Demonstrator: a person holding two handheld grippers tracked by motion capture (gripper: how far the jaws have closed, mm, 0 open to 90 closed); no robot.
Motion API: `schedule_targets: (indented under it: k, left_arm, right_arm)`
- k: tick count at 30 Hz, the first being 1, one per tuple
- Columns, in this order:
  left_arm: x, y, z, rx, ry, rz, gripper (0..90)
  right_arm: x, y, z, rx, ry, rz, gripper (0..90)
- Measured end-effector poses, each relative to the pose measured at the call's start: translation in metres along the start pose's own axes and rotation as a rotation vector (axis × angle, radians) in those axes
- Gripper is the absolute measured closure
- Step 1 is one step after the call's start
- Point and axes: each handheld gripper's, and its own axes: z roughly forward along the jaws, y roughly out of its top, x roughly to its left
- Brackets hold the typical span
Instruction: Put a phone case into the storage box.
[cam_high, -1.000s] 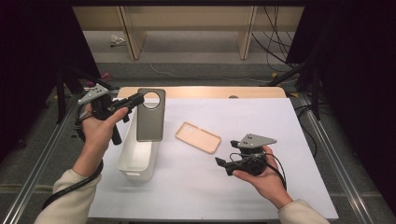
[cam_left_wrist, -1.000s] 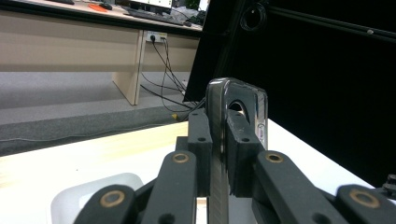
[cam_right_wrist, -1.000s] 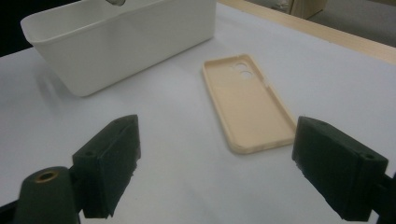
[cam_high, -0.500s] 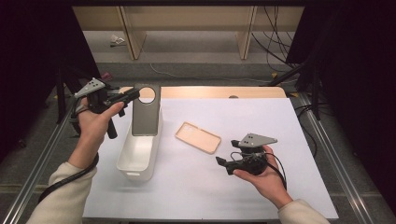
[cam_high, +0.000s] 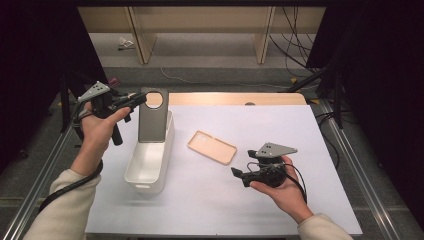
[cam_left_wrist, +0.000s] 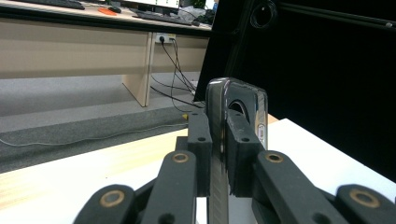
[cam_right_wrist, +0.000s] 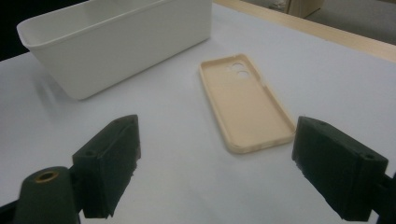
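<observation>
Left gripper (cam_high: 136, 100) carried the dark phone case (cam_high: 151, 116) leftward over the white bin (cam_high: 145, 170), pinching its top edge; light, thin, slippery. Right gripper (cam_right_wrist: 215, 163) spread, near the tan phone case (cam_right_wrist: 245, 105).

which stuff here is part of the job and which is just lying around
In the job:
- dark grey phone case with round camera hole, clamped in left gripper
- white rectangular plastic bin
- beige phone case, ahead of open right gripper

Lying about:
- cables on the floor
- wooden desk legs
</observation>
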Motion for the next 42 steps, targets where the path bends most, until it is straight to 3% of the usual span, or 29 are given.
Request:
schedule_targets:
  k: [42]
  left_arm:
    - [0.030, 0.000, 0.019, 0.024, 0.047, 0.038, 81.6]
  right_arm:
    - [-0.001, -0.001, 0.001, 0.002, 0.002, 0.008, 16.1]
